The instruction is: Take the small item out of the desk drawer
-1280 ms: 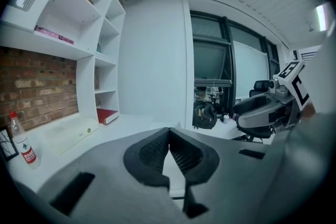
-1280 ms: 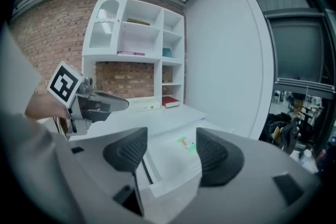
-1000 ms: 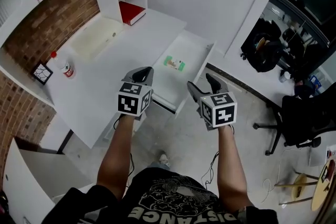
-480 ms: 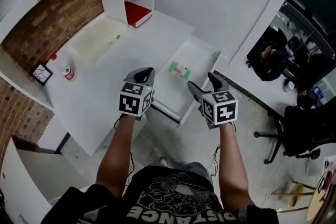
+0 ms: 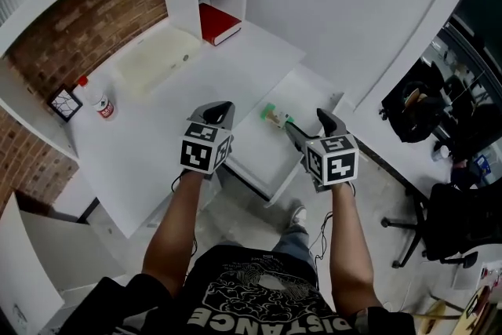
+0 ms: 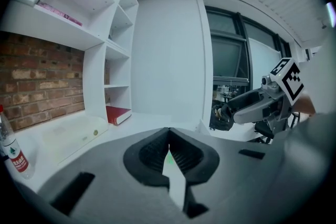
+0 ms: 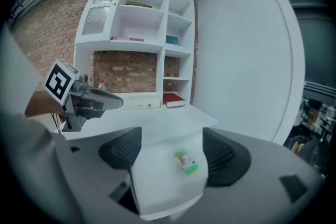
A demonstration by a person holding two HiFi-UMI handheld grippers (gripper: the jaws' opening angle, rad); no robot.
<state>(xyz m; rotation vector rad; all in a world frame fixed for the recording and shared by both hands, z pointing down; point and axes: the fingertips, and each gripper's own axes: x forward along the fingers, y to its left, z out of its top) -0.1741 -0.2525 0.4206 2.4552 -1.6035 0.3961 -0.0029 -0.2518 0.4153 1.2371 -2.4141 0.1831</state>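
A small packet with green ends (image 5: 274,114) (image 7: 185,161) lies flat in the open white desk drawer (image 5: 259,151) (image 7: 157,186). My right gripper (image 5: 307,124) (image 7: 173,153) hangs over the drawer's near right part, just short of the packet. It is open, its jaws have just been opening, and nothing is between the pads. In the right gripper view the packet shows between the two jaws, further off. My left gripper (image 5: 219,113) (image 6: 168,148) hovers over the desk by the drawer's left edge, shut and empty.
On the white desk (image 5: 165,121) stand a cream tray (image 5: 157,59), a red-capped bottle (image 5: 98,102) (image 6: 13,149) and a small framed card (image 5: 64,104). A red book (image 5: 220,21) (image 6: 118,113) lies in a shelf bay. Office chairs (image 5: 463,223) stand at the right.
Both grippers have moved forward toward the drawer. The right one now sits close to the packet, with its jaws wider apart than before. The left stays shut.
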